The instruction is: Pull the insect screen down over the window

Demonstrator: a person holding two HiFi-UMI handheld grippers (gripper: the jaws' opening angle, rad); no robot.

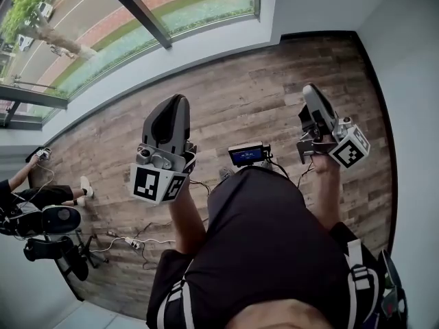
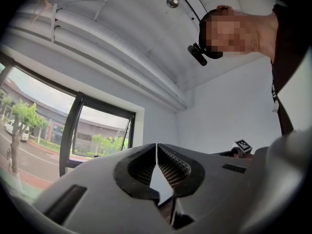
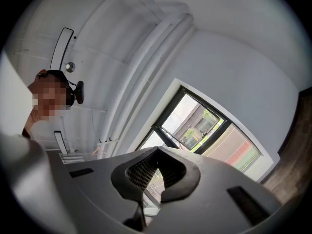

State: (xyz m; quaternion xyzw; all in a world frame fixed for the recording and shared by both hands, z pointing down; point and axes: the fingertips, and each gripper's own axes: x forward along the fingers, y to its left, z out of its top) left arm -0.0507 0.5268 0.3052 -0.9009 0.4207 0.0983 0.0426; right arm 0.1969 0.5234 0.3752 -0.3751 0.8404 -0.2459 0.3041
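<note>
While pointed toward window (image 1: 103,36), left gripper (image 1: 176,101): sat clenched, held nothing.
right gripper (image 1: 310,91): sat clenched, held nothing, window ahead.

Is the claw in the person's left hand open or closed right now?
Shut. In the left gripper view the left claw has its tips touching, with nothing between them.

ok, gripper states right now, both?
Left gripper: closed, holding nothing.
Right gripper: closed, holding nothing.
</note>
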